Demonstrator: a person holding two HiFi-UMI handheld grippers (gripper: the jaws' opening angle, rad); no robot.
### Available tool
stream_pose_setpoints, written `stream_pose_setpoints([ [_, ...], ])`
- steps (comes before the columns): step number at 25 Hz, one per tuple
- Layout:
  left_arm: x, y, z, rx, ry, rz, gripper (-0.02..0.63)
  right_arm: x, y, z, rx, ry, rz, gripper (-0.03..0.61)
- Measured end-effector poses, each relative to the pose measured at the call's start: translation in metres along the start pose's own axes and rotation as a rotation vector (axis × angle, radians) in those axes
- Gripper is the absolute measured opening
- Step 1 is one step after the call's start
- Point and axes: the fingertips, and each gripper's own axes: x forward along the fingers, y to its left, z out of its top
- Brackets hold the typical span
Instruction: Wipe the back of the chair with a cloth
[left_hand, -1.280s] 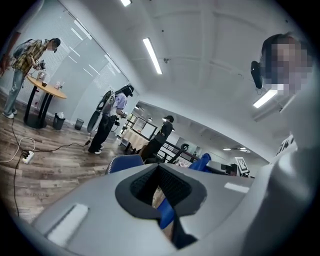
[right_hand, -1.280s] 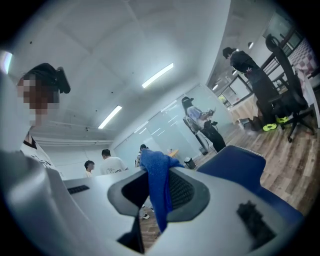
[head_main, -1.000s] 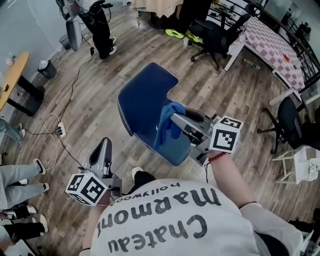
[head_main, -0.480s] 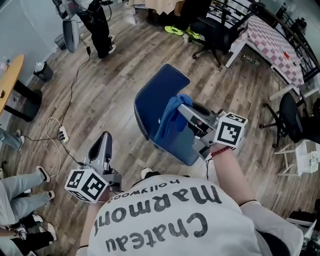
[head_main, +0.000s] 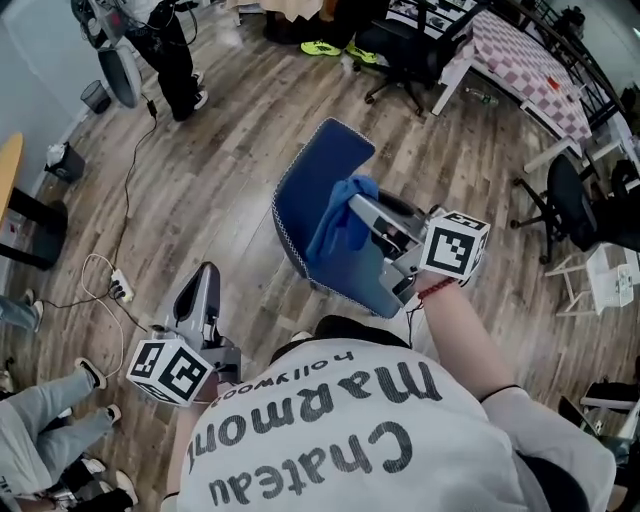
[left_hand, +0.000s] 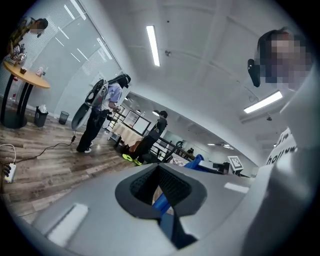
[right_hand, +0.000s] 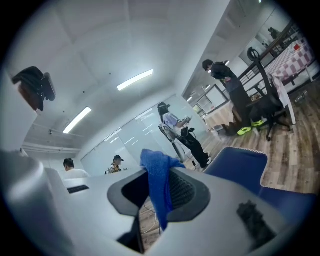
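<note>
A blue chair back (head_main: 308, 190) with a white-stitched edge stands in front of me in the head view. A blue cloth (head_main: 340, 228) hangs against its upper right part. My right gripper (head_main: 353, 206) is shut on the cloth and holds it on the chair back. In the right gripper view the cloth (right_hand: 158, 186) droops between the jaws, with the chair back (right_hand: 237, 161) just beyond. My left gripper (head_main: 206, 277) hangs low at my left side, away from the chair, with its jaws together and nothing in them.
Wood floor all round. A black office chair (head_main: 405, 45) and a table with a checked cover (head_main: 535, 70) stand at the back, another black chair (head_main: 565, 205) to the right. A power strip with its cable (head_main: 118, 290) lies left. People stand at the back left (head_main: 165, 50) and lower left (head_main: 40, 430).
My right gripper has carried the cloth up the chair back toward its top edge. The left gripper has stayed low at my side.
</note>
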Motion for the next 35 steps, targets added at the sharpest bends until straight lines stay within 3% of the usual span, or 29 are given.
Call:
stream_pose_setpoints([
  [4, 0.009, -0.009, -0.014, -0.039, 0.083, -0.089, 0.008, 0.010, -0.015, -0.016, 0.012, 0.048, -0.075, 0.091],
  [8, 0.013, -0.009, -0.023, -0.025, 0.134, -0.127, 0.008, 0.026, -0.028, -0.032, 0.024, 0.086, -0.100, 0.091],
  [12, 0.019, 0.004, -0.030, -0.009, 0.165, -0.102, 0.008, 0.041, -0.039, -0.043, 0.056, 0.095, -0.113, 0.091],
  [26, 0.065, 0.029, -0.036, -0.053, 0.113, -0.019, 0.008, 0.085, -0.071, -0.074, 0.078, 0.170, -0.128, 0.091],
  [31, 0.081, 0.027, -0.044, -0.038, 0.120, 0.019, 0.008, 0.090, -0.092, -0.105, 0.036, 0.297, -0.130, 0.091],
  [35, 0.098, 0.024, -0.048, 0.001, 0.086, 0.049, 0.008, 0.097, -0.100, -0.119, -0.024, 0.384, -0.060, 0.091],
])
